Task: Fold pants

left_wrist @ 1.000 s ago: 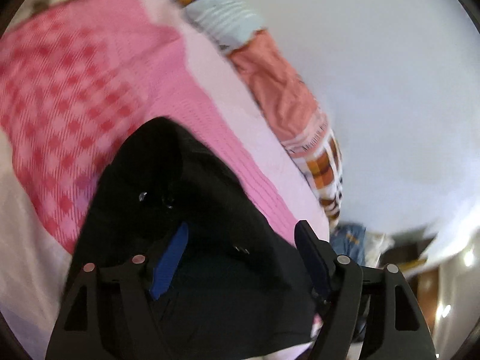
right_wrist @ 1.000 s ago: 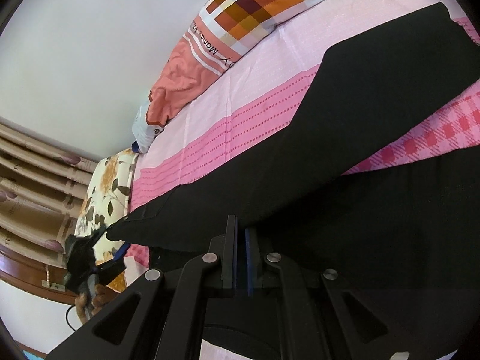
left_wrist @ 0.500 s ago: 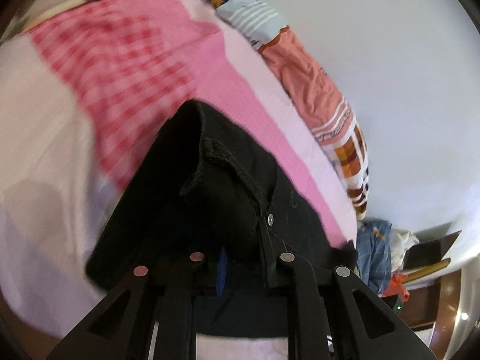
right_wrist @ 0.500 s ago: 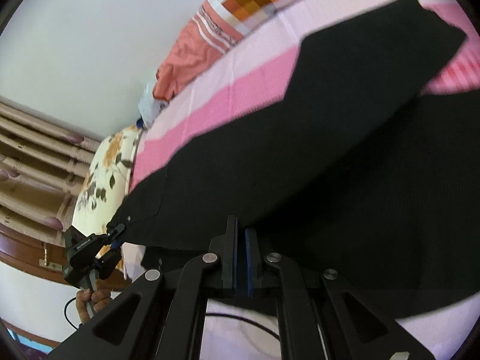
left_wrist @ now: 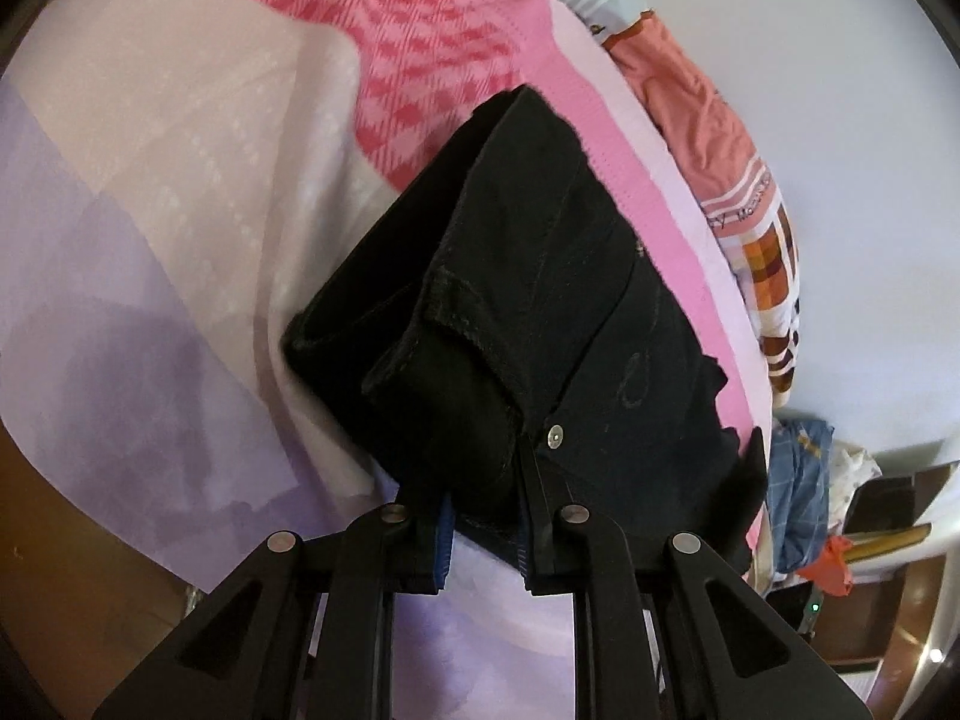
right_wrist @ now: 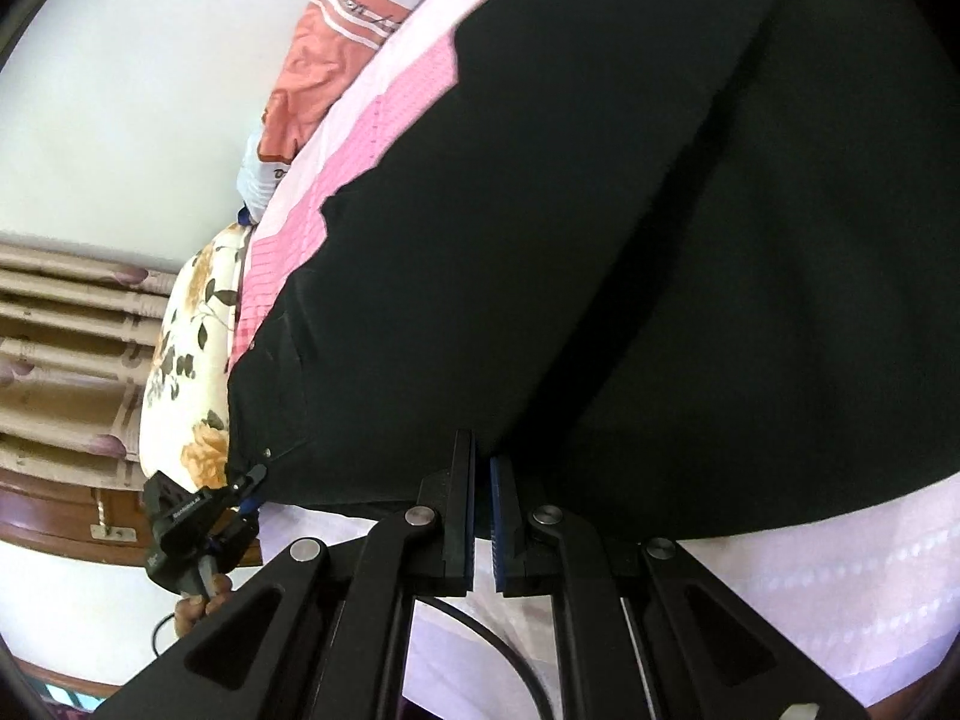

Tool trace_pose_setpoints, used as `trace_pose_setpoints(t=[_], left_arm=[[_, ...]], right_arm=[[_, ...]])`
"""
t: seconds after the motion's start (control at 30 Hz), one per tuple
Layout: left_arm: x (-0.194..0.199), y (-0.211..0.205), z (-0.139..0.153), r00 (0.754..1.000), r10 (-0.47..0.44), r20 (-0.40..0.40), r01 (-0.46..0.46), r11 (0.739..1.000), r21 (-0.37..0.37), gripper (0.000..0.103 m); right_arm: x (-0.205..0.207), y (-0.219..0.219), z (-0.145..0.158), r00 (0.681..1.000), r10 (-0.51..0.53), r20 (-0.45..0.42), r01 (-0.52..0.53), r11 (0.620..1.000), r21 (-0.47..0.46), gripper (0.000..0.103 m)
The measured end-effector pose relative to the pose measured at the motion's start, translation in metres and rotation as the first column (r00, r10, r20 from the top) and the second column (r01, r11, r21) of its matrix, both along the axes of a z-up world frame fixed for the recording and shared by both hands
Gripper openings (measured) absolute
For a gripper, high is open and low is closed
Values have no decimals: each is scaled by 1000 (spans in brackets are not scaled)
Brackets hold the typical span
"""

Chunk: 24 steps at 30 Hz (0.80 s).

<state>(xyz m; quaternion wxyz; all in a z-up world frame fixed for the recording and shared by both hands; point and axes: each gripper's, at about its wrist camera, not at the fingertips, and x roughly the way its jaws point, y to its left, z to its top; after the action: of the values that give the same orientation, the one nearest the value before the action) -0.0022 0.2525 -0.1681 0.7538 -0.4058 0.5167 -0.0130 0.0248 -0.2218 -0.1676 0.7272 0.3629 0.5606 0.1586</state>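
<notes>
Black pants [left_wrist: 540,276] lie on a pink and white bedsheet [left_wrist: 180,180]. My left gripper [left_wrist: 483,516] is shut on the bunched waistband end by the button, lifted above the sheet. My right gripper [right_wrist: 482,498] is shut on the pants' near edge; the black fabric [right_wrist: 630,240] stretches away from it and fills most of that view. The left gripper [right_wrist: 240,489] also shows in the right wrist view at the far left, holding the pants' corner.
A rumpled orange and checked blanket [left_wrist: 726,138] lies along the bed's far edge by the white wall. A floral pillow [right_wrist: 186,354] sits at the bed's head beside curtains. Clothes and furniture [left_wrist: 804,510] stand past the bed's foot.
My left gripper went from open to shut on the waistband and lifted it off the sheet. The pants between the two grippers rose and pulled tauter, filling more of the right view.
</notes>
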Motion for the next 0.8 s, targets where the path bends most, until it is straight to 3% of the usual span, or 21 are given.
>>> trace_pose_setpoints(t=[0.13, 0.2, 0.27, 0.33, 0.43, 0.57, 0.67, 0.73, 0.8], left_arm=[[-7, -1, 11, 1000, 12, 3, -12, 999, 47, 26], [-13, -2, 25, 999, 30, -23, -27, 992, 121, 37], [-20, -4, 41, 996, 77, -50, -63, 972, 226, 49], [-30, -3, 63, 991, 134, -24, -119, 942, 315, 49], [-36, -9, 87, 987, 160, 28, -160, 924, 349, 54], [-15, -42, 97, 996, 28, 79, -55, 929, 365, 59], [9, -75, 84, 989, -103, 104, 74, 964, 256, 59], [20, -95, 74, 979, -170, 111, 140, 961, 237, 59], [30, -118, 66, 965, -243, 95, 208, 938, 278, 59]], right_arm=[[0, -14, -3, 999, -43, 7, 42, 995, 96, 8], [-1, -25, 4, 997, -65, 38, 61, 995, 78, 9], [-1, -41, 14, 992, -96, 80, 94, 995, 23, 15], [1, -63, 23, 982, -146, 117, 150, 988, -22, 18], [10, -104, 30, 960, -241, 144, 244, 970, 0, 21], [27, -159, 24, 921, -365, 139, 362, 931, 47, 26], [44, -195, 23, 893, -422, 155, 426, 905, 11, 26], [59, -214, 26, 887, -427, 173, 437, 900, -17, 26], [75, -227, 25, 891, -417, 177, 433, 899, -64, 26]])
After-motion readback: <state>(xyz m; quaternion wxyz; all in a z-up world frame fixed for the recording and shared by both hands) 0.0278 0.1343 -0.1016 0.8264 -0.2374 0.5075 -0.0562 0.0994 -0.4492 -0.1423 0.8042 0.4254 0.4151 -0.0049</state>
